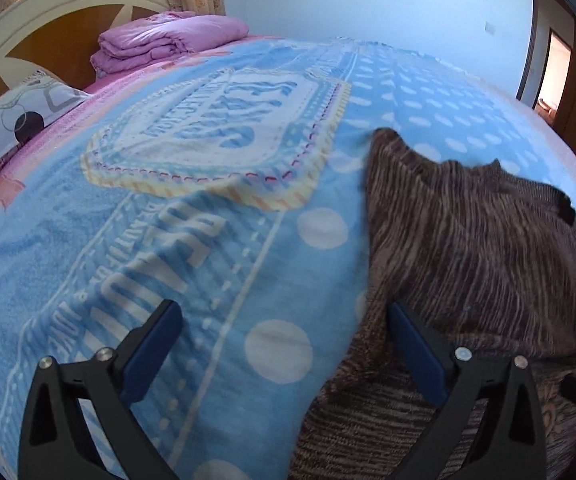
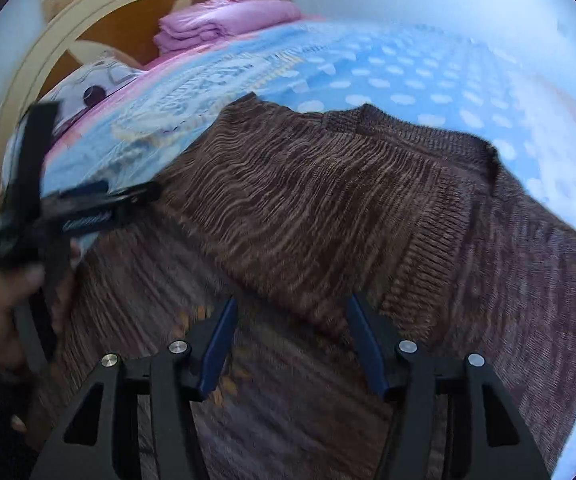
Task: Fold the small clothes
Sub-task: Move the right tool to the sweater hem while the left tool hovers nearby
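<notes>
A brown striped knit sweater (image 1: 468,248) lies on the blue dotted blanket (image 1: 215,240), partly folded over itself. My left gripper (image 1: 283,320) is open and empty at the sweater's left edge, one finger over the blanket, the other over the knit. In the right wrist view the sweater (image 2: 328,208) fills the middle, with its neckline toward the far side. My right gripper (image 2: 292,316) is open and empty just above the folded edge. The left gripper (image 2: 87,208) shows in that view at the left, held in a hand.
A folded pink quilt (image 1: 167,40) and a patterned pillow (image 1: 7,120) lie by the white-and-wood headboard (image 1: 47,12). A pale wall runs behind the bed, with a doorway (image 1: 556,76) at the right. The blanket (image 2: 428,72) spreads beyond the sweater.
</notes>
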The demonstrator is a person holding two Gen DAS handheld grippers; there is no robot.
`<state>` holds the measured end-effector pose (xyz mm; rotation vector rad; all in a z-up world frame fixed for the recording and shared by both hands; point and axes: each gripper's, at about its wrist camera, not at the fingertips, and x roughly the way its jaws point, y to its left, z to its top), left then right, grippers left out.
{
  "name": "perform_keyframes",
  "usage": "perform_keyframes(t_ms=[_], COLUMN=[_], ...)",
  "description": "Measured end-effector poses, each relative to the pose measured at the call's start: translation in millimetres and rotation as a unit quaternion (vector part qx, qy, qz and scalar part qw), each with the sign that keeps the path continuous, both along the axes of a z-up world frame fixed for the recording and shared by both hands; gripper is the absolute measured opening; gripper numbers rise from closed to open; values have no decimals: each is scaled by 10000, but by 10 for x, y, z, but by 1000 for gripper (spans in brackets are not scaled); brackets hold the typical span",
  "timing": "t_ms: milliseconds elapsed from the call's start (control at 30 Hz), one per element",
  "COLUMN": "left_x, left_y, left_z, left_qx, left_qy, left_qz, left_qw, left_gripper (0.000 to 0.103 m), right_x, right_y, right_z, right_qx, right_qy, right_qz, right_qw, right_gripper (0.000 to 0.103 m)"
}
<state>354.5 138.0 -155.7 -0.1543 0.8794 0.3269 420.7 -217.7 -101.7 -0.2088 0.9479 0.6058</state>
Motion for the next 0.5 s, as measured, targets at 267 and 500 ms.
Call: perform_keyframes(t_ms=[267,500], left_x=[-41,-100], left_y=[94,170], left_z=[-8,-7], left_qx=[-271,-310], left_qy=[-63,-118], left_qz=[75,319], left_qw=[9996,9989], left_gripper=[103,103], right_x=[-54,-234], right_y=[-152,-542], right_z=[-58,67], right_qx=[561,523], right_qy=[207,-187], right_qz=[-272,-1042], right_qw=[9978,9930], right_gripper=[58,59])
